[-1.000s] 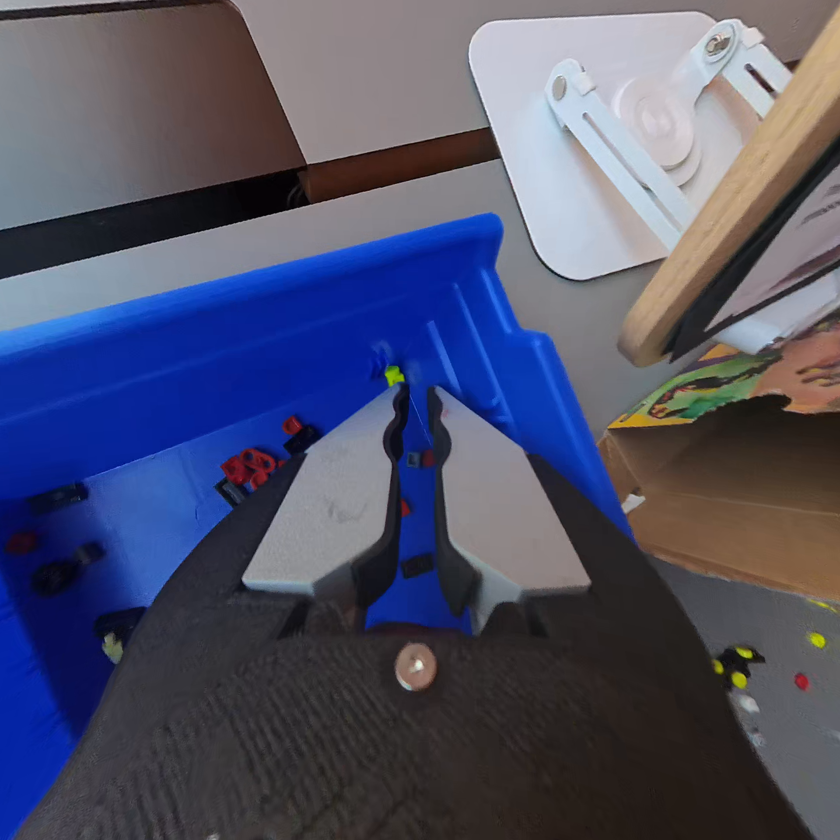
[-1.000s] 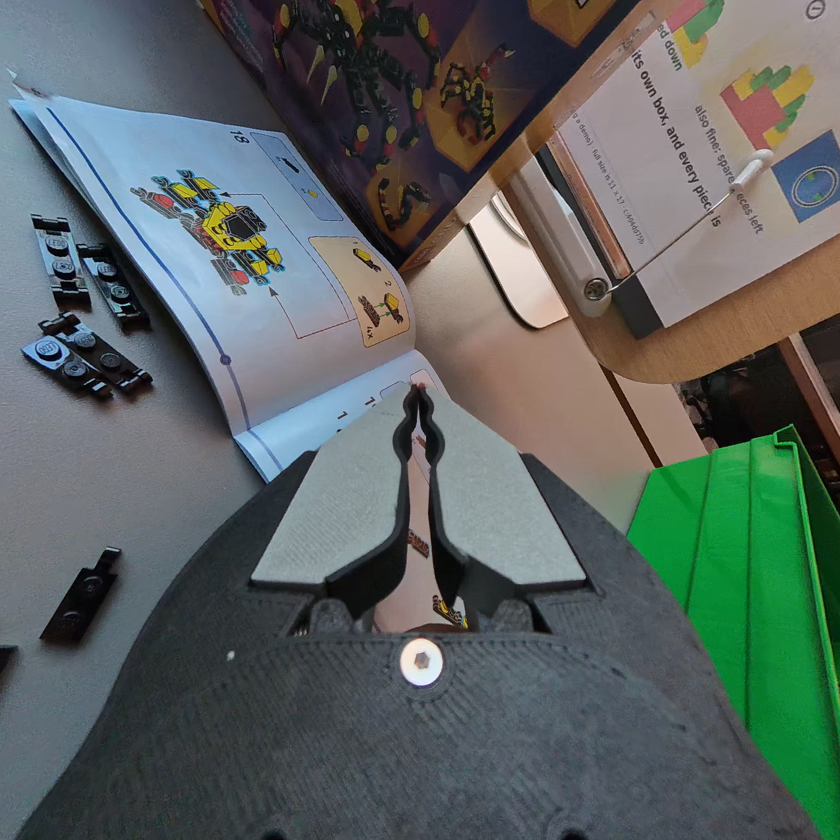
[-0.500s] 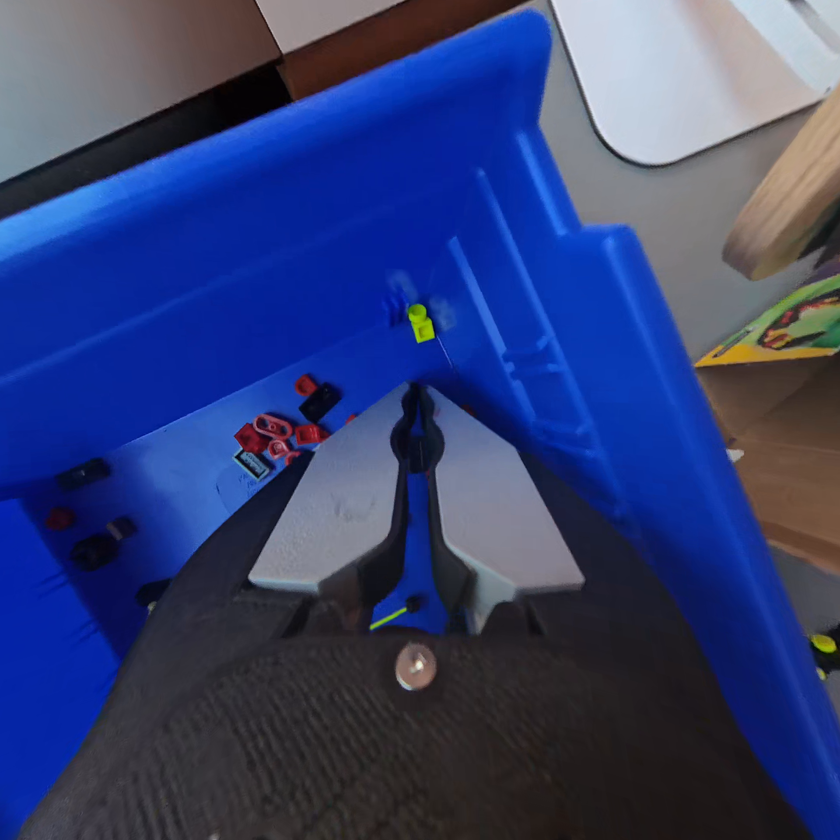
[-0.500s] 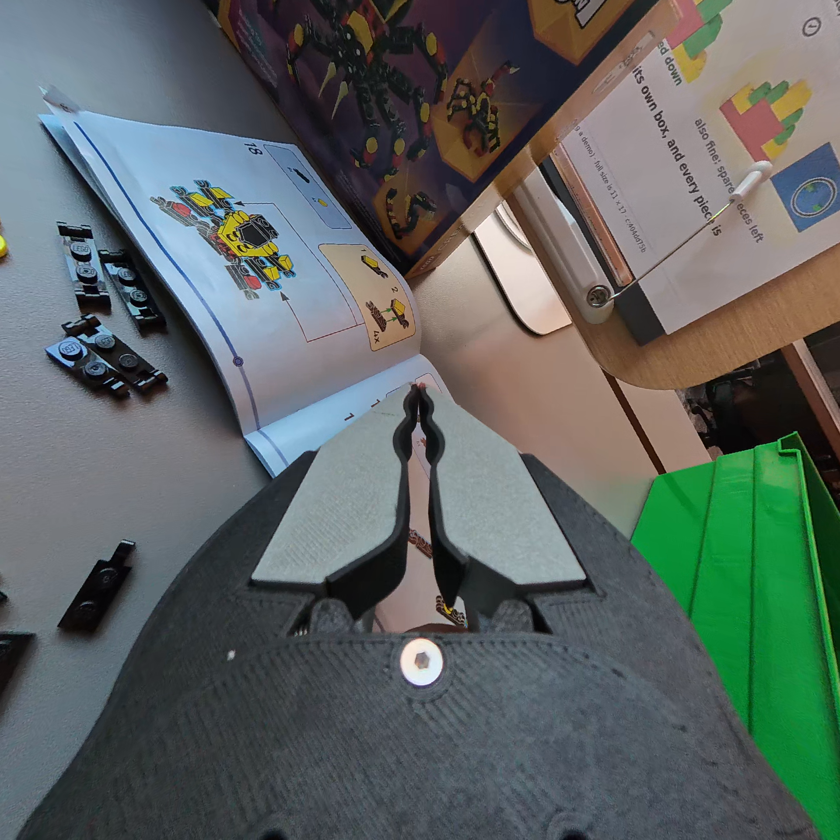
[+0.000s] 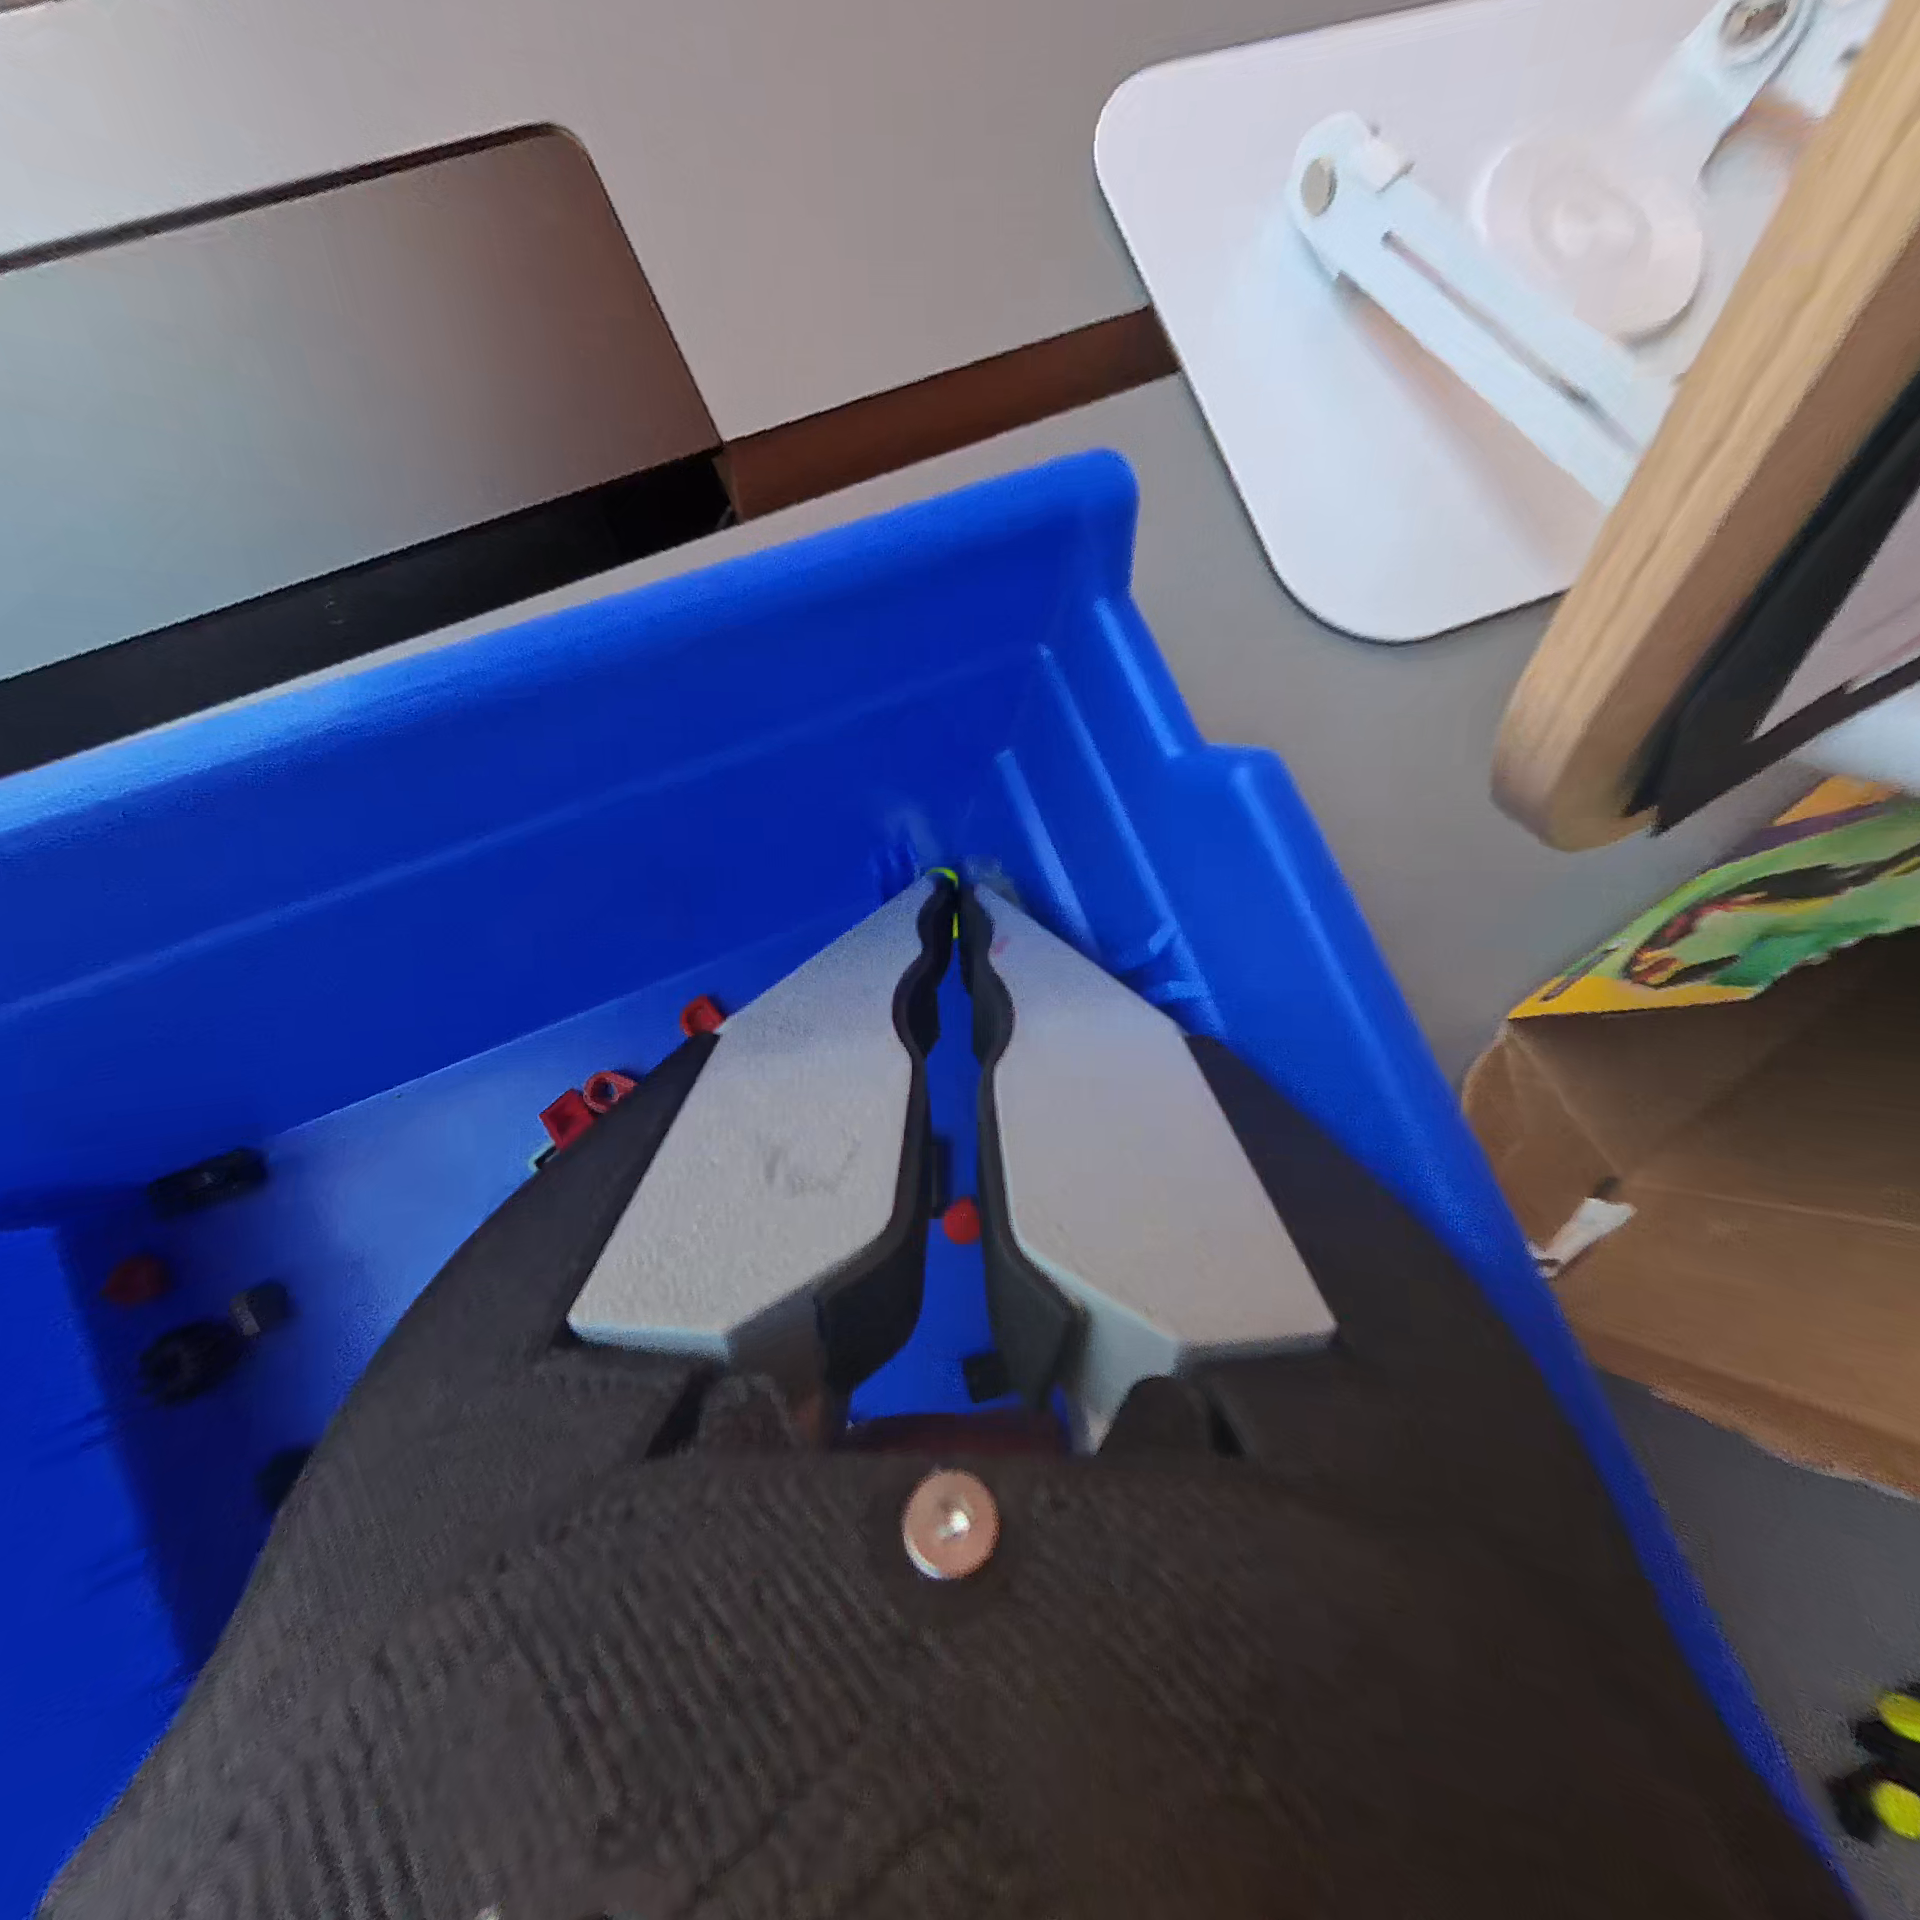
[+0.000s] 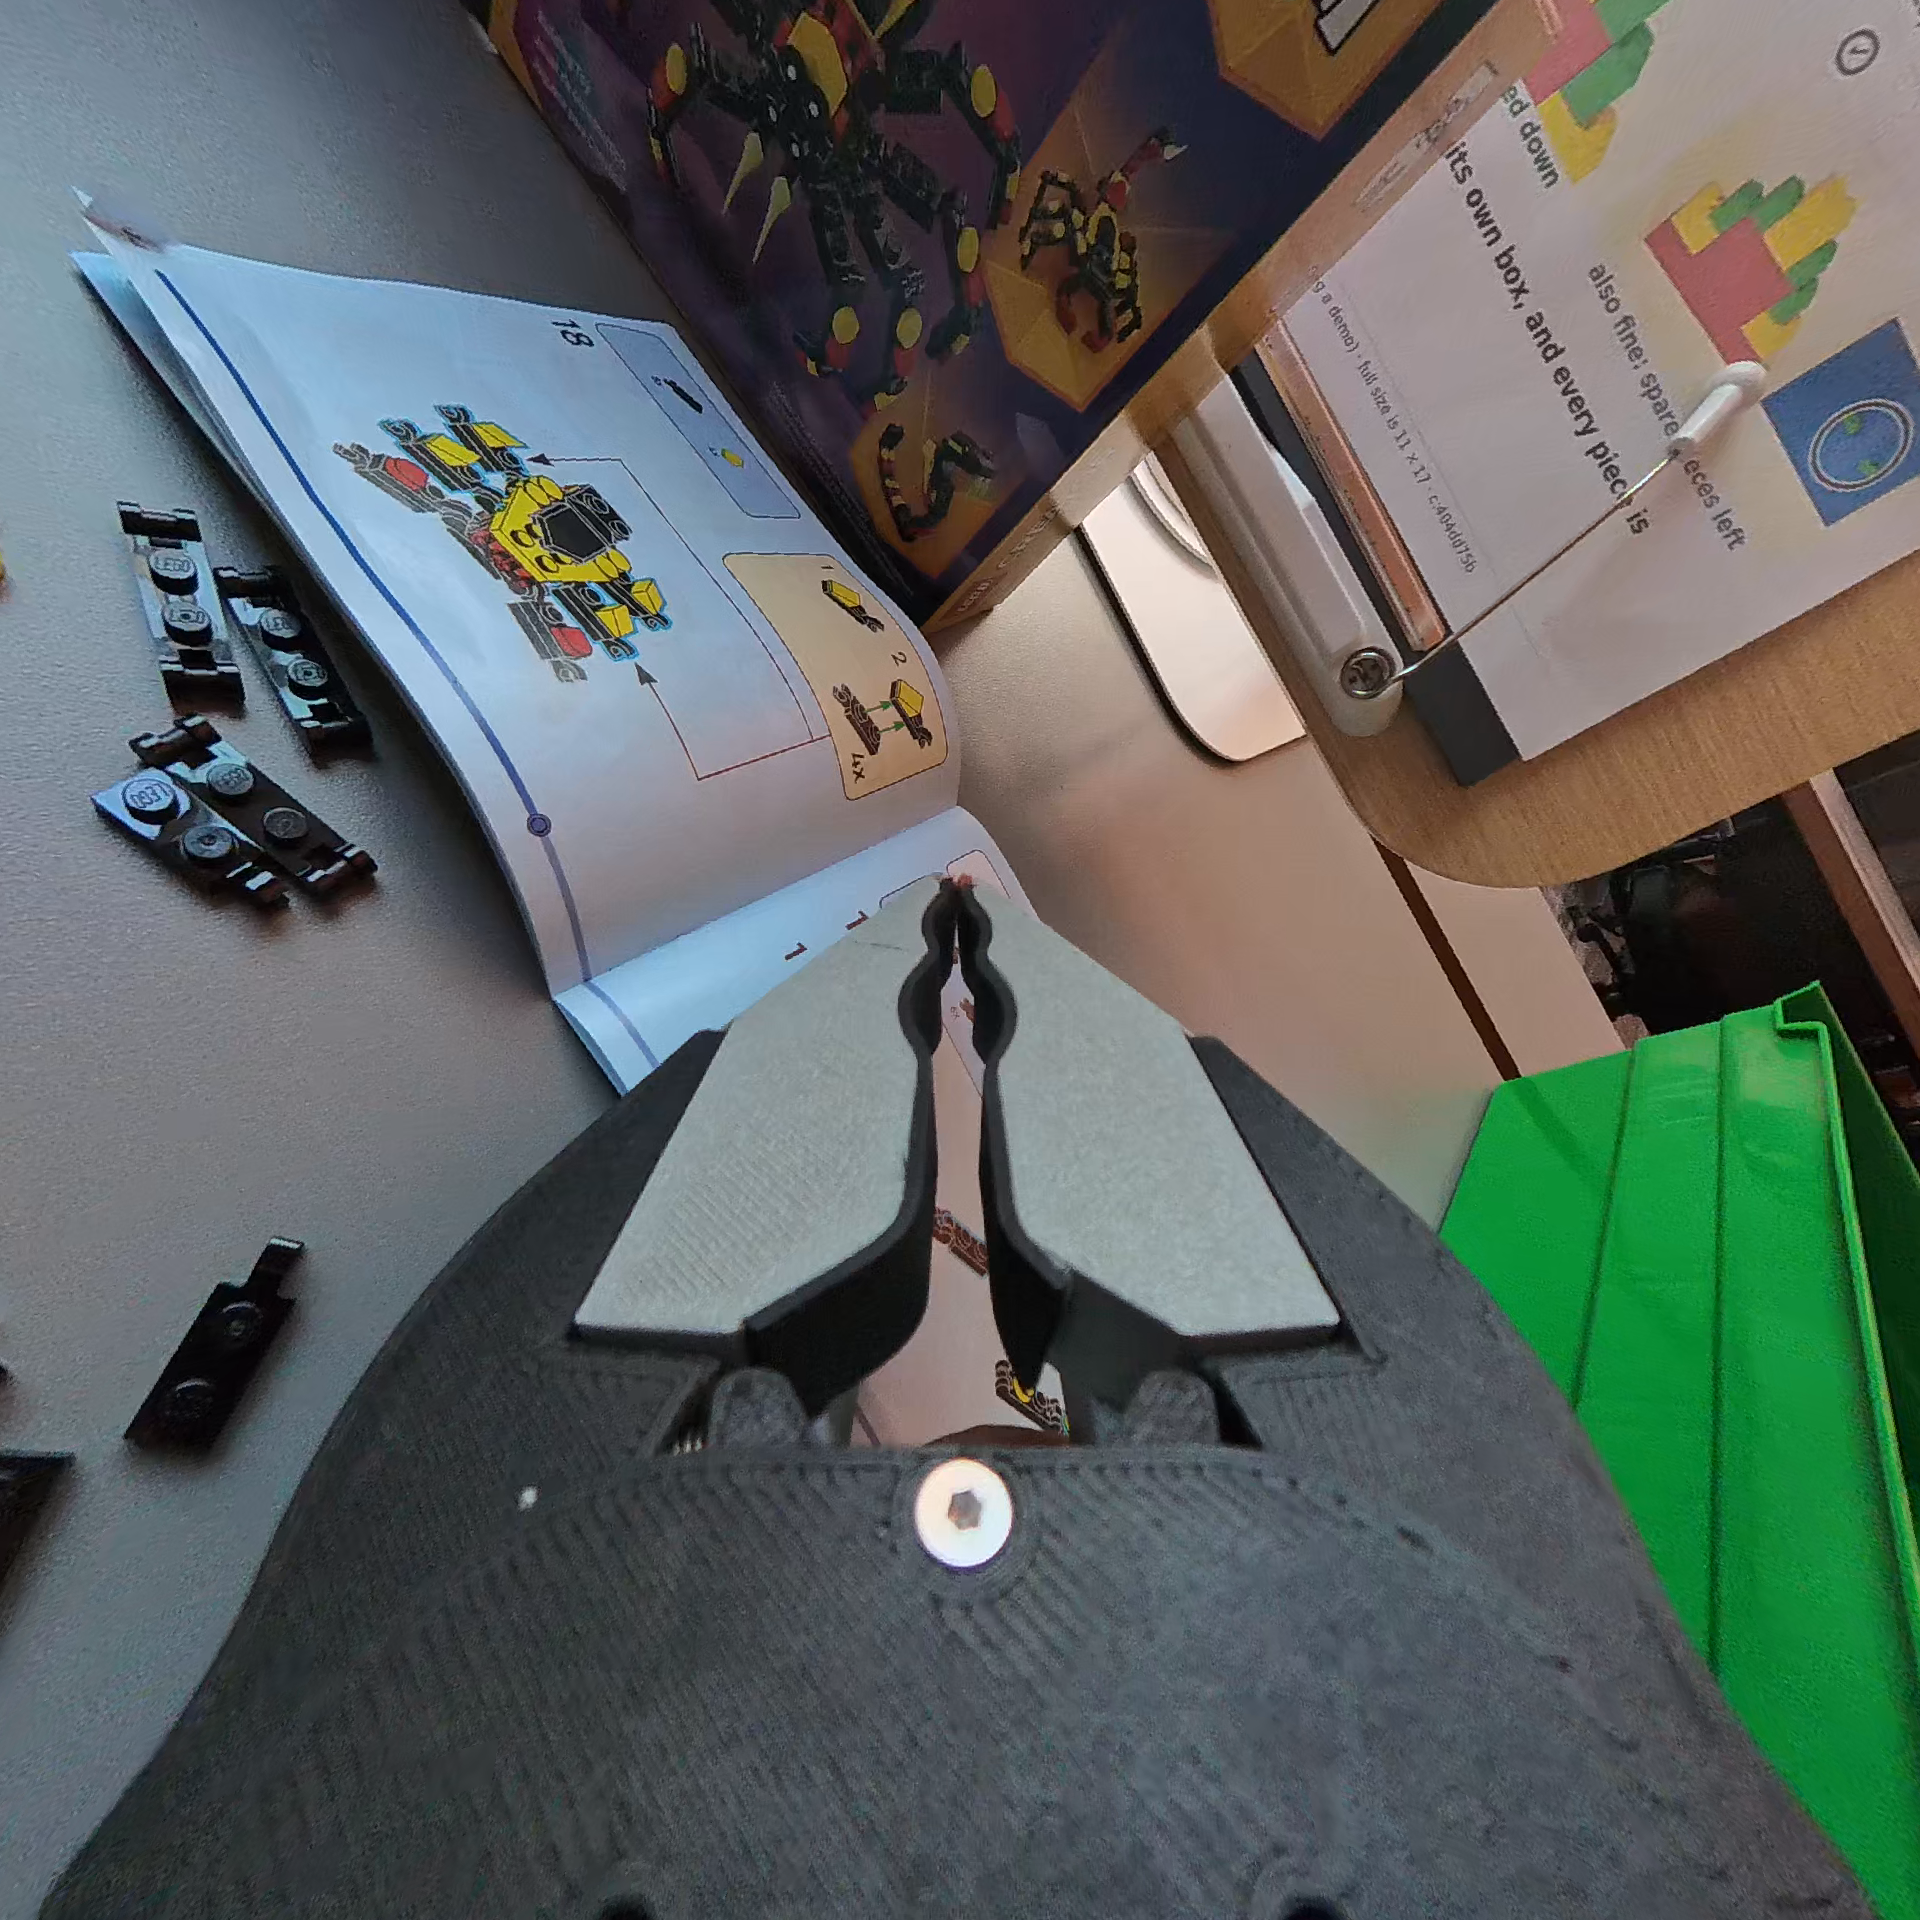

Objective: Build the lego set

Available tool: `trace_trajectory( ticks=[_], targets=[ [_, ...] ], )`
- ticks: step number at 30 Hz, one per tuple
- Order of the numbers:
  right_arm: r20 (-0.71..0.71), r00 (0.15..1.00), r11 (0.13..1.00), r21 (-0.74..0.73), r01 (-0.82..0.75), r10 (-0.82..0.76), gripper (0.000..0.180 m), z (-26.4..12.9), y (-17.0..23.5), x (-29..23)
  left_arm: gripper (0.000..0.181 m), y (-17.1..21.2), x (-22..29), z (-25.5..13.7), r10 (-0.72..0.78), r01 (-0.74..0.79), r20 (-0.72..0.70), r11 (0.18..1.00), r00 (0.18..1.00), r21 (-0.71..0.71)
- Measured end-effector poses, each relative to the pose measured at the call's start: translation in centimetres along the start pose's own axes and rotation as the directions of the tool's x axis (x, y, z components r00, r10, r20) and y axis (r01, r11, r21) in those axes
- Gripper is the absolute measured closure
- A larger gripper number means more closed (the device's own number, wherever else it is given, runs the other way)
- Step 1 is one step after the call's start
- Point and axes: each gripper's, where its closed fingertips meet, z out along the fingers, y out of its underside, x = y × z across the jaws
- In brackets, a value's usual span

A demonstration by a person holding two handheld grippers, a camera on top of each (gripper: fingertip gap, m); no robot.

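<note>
Pinching a tiny lime piece [image 5: 943, 902] at the very tip, your left gripper [image 5: 948, 894] has its jaws clamped on it in the blue bin's [image 5: 582, 748] corner. It's light, hard and slick — squeeze its flat sides or it may pop out. Your right gripper [image 6: 954, 896] hovers over the booklet [image 6: 540, 540], jaws together — empty.

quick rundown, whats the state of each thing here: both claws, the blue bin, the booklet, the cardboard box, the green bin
left claw: shut on lime piece, over the blue bin
right claw: shut, empty
blue bin: open, small red and black pieces inside
instruction booklet: lying open on the table
cardboard box: torn open
green bin: contents hidden
</note>
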Motion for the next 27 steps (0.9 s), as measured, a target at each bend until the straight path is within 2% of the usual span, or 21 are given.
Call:
trace_trajectory(
  ticks=[1, 9, 13, 18, 27],
  targets=[
    [0.002, 1.0, 1.0, 0.0, 0.001, -0.001, 0.18, 0.0, 0.0, 0.0, 0.181, 0.4, -0.2, 0.5, 0.032, -0.031, 0.018, 0.999, 0.999, -0.019],
    [0.005, 1.0, 1.0, -0.001, 0.011, -0.011, 0.18, 0.2, -0.1, -0.1, 0.181, 0.0, 2.4, 2.5, -0.047, 0.049, -0.23, 0.999, 0.972, 0.003],
    [-0.003, 1.0, 1.0, -0.005, 0.008, -0.008, 0.18, 0.1, 0.0, -0.1, 0.181, 0.2, 2.4, 2.6, 0.066, -0.065, -0.203, 0.998, 0.977, 0.015],
    [-0.021, 1.0, 1.0, -0.023, 0.007, -0.007, 0.18, 0.1, 0.3, 0.2, 0.181, 1.0, 1.8, 2.1, 0.244, -0.246, -0.056, 0.968, 0.968, -0.04],
    [-0.043, 0.999, 0.999, -0.051, 0.007, -0.009, 0.18, 0.4, 0.8, 0.6, 0.181, 2.7, 1.0, -0.3, 0.081, -0.114, -0.204, 0.981, 0.976, -0.155]
  ],
)
